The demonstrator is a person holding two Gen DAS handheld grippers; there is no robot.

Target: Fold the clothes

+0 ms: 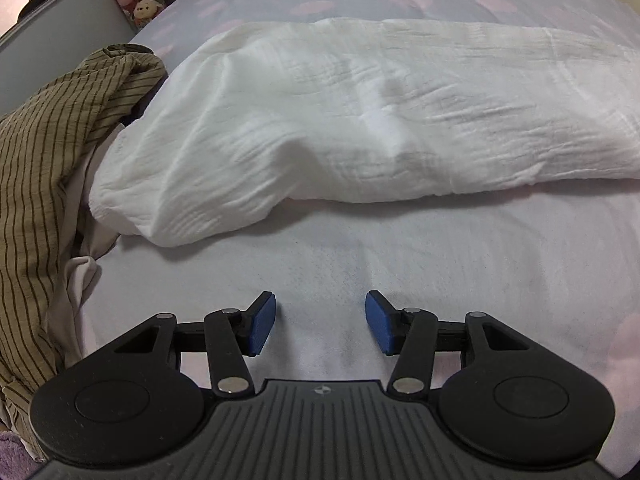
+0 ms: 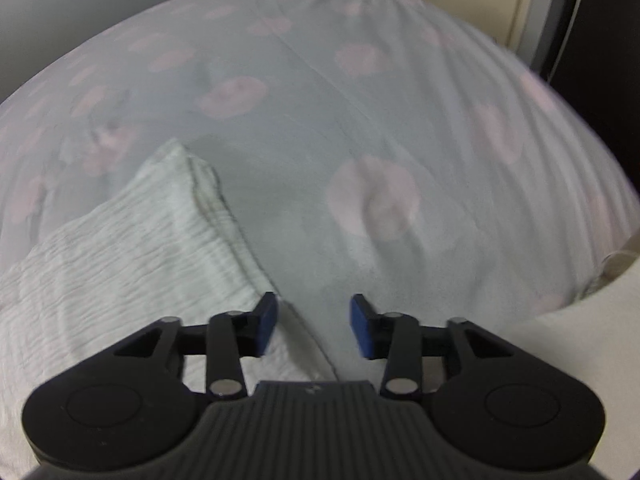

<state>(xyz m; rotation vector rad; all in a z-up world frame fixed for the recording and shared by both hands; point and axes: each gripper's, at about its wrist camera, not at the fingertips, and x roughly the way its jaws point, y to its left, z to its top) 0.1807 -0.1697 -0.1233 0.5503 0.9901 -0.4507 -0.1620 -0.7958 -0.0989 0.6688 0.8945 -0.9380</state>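
Left gripper [image 1: 320,322] hovering released over bedsheet [image 1: 320,264], lower centre, nothing between pads. Right gripper [image 2: 314,326] gaping, empty, at white garment [image 2: 120,260] edge, lower left. Striped shirt [image 1: 44,184] lying far left.

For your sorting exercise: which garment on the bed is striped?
The brown garment, heaped at the left edge of the bed, carries thin dark stripes. The white crinkled garment beside it is plain.

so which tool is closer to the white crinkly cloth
Right. The right tool hangs over the white cloth's edge, one pad above it. The left tool sits over bare bedsheet, the cloth further ahead.
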